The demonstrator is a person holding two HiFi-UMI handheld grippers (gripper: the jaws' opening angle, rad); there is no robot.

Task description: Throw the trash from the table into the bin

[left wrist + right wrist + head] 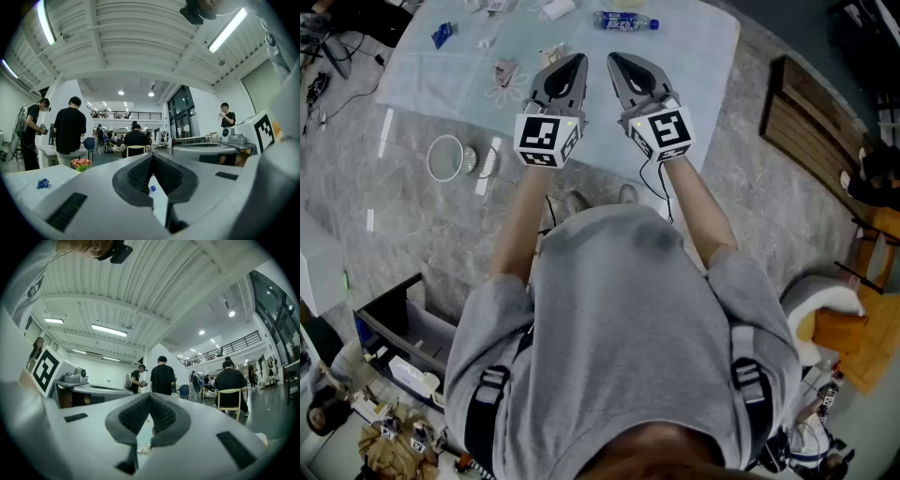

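A table (703,56) with a pale blue cloth carries scattered trash: a plastic bottle (623,21) at the far edge, a blue wrapper (441,35) at the left, and crumpled paper (504,71) near my left gripper. Both grippers hover side by side over the table's near part. My left gripper (578,59) is shut and holds nothing. My right gripper (612,59) is likewise shut and empty. In the left gripper view the left gripper (151,155) has its jaws pressed together, with the blue wrapper (42,183) low at the left. In the right gripper view the right gripper (149,395) shows the same.
A white round rim (445,157), possibly the bin, stands on the grey floor left of the table. A wooden bench (811,122) is at the right. Shelves with clutter (394,366) are at the lower left. Several people stand and sit in the hall beyond.
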